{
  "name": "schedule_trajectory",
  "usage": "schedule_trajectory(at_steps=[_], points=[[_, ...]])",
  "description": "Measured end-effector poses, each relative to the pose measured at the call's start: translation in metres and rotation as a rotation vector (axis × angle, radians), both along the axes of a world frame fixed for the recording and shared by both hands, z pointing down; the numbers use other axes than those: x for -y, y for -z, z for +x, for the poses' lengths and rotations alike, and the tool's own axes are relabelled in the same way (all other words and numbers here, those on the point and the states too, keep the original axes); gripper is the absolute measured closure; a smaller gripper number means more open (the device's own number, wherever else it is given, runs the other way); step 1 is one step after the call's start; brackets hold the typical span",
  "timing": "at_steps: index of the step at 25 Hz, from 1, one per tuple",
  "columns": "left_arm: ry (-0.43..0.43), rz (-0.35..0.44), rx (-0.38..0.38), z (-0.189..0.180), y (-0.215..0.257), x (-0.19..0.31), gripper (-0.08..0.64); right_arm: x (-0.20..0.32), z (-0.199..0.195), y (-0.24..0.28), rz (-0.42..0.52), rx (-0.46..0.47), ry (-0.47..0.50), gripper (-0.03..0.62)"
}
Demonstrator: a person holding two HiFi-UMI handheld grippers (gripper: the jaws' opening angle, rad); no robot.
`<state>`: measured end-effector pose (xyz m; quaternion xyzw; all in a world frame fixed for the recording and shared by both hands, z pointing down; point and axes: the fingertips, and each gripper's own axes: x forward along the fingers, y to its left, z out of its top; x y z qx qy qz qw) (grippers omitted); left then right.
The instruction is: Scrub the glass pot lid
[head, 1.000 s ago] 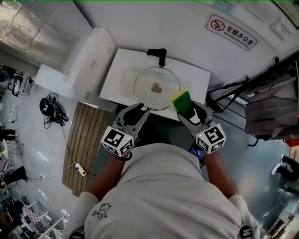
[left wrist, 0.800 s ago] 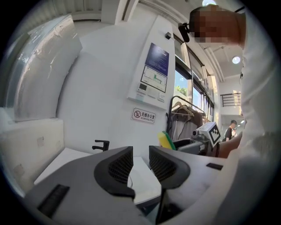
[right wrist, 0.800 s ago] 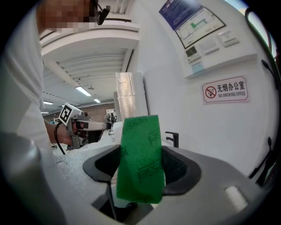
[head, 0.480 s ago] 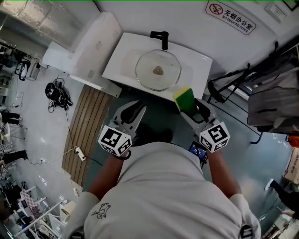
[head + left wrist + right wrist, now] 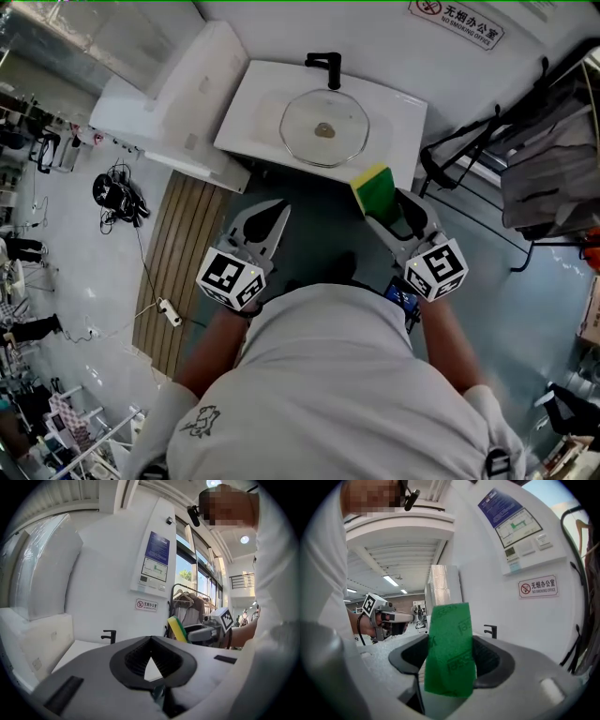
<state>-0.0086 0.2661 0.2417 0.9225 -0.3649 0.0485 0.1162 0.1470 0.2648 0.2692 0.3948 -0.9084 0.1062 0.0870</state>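
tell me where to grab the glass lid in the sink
Take the knob at the centre of the glass lid, coming from straight above. The lid lies flat in the sink, so its thin rim looks hard to get under, and the knob seems the only part jaws could close around.

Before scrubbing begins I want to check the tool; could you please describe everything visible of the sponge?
The sponge is a rectangular pad, yellow foam backed by a green scouring face with printed lettering. It stands upright, clamped between the right tongs, much of it jutting beyond them, in the air short of the basin, touching nothing else.
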Motion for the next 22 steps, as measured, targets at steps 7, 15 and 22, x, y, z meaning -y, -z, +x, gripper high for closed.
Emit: schedule_trajectory(at_steps=[7,15,22], points=[[-0.050,0.034,-0.012,-0.057,0.017,-0.047,0.561,-0.044,-0.062,0.008,0.017,-0.006,-0.026,0.304],[-0.070,0.074,-0.014,-0.124,0.040,-0.104,0.561,-0.101,-0.133,0.024,0.036,-0.016,-0.060,0.305],[-0.069,0.061,-0.050,-0.162,0.039,-0.131,0.561,-0.136,-0.176,0.029,0.048,-0.013,-0.071,0.307]])
